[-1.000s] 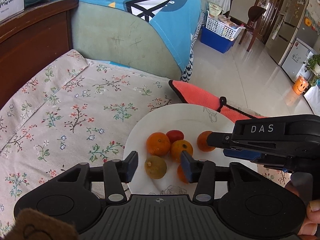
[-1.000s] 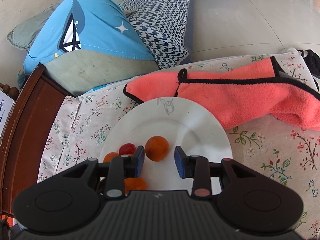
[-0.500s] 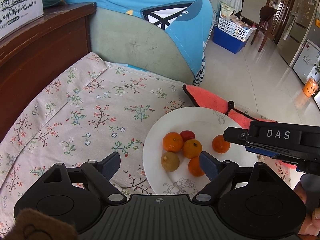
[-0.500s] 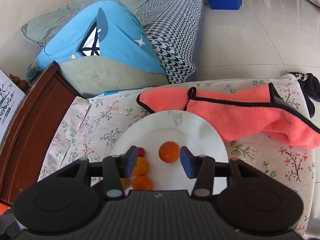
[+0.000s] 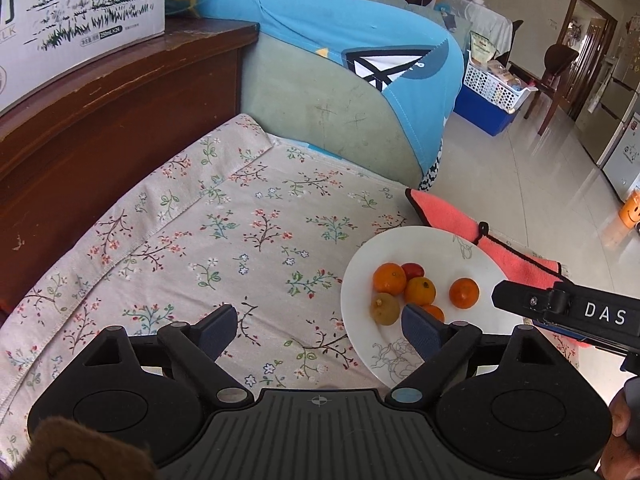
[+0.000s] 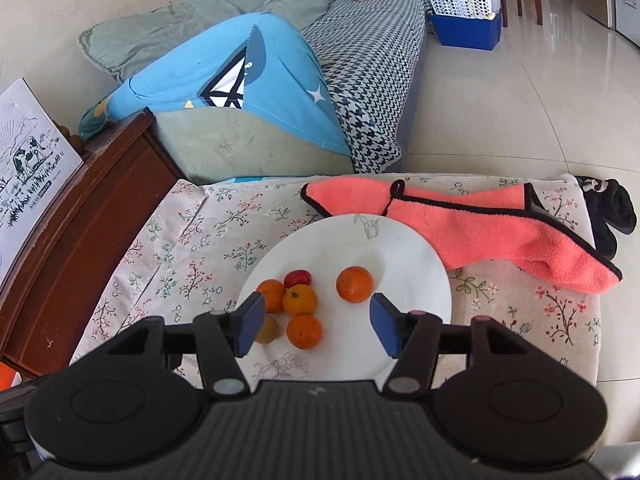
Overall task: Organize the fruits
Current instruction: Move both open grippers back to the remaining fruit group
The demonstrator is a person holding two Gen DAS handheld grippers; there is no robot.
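left claw (image 5: 316, 330): jaws opening wide, empty, plate (image 5: 436, 248) off to its right | right claw (image 6: 316, 320): jaws opening, empty, above plate (image 6: 416, 276) | fruits (image 6: 298, 300): six gathered on plate just ahead, apparently already sorted.

Glossy white plate (image 6: 420, 264), fleecy towel (image 6: 500, 232)

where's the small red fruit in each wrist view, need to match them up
Left wrist: small red fruit right of centre, at the far side of the fruit cluster, behind two oranges.
Right wrist: small red fruit just left of centre, at the cluster's far edge.
Shared landmark: the white plate holding the fruit, pink cloth behind it.
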